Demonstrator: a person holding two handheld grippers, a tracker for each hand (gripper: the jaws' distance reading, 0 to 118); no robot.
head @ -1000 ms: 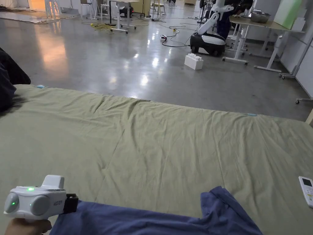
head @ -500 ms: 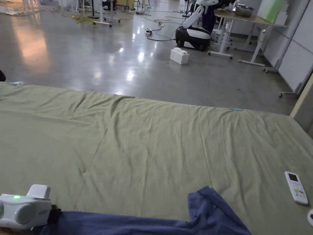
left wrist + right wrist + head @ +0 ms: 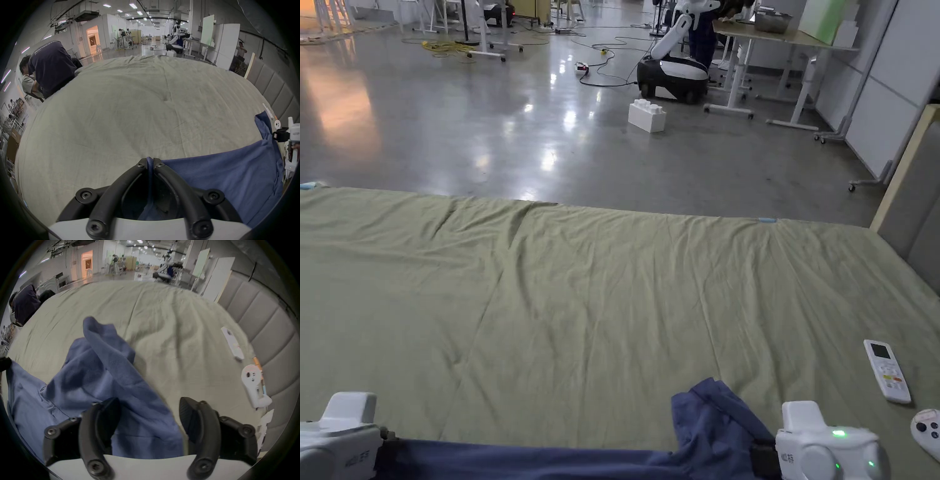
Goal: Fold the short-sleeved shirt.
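Observation:
A blue short-sleeved shirt (image 3: 706, 431) lies crumpled along the near edge of a bed covered by an olive-green sheet (image 3: 600, 300). My left gripper (image 3: 150, 163) is shut on the shirt's left edge, a fold of blue cloth (image 3: 227, 172) pinched between its jaws. In the head view that left gripper (image 3: 384, 437) sits at the bottom left corner. My right gripper (image 3: 149, 405) is open, its jaws wide apart over the shirt's (image 3: 103, 378) right part, one sleeve bunched up ahead of it. The head view shows the right gripper (image 3: 765, 459) at the shirt's right end.
A white remote (image 3: 886, 370) and a white controller (image 3: 928, 431) lie on the sheet at the right. A padded headboard (image 3: 263, 324) borders the bed's right side. A person (image 3: 48, 68) bends at the far left corner. Beyond the bed is a polished floor with a robot (image 3: 675, 62).
The head camera has tilted down and to the right. My right gripper has come into the head view at the shirt's right end. The left gripper sits lower and farther left in frame.

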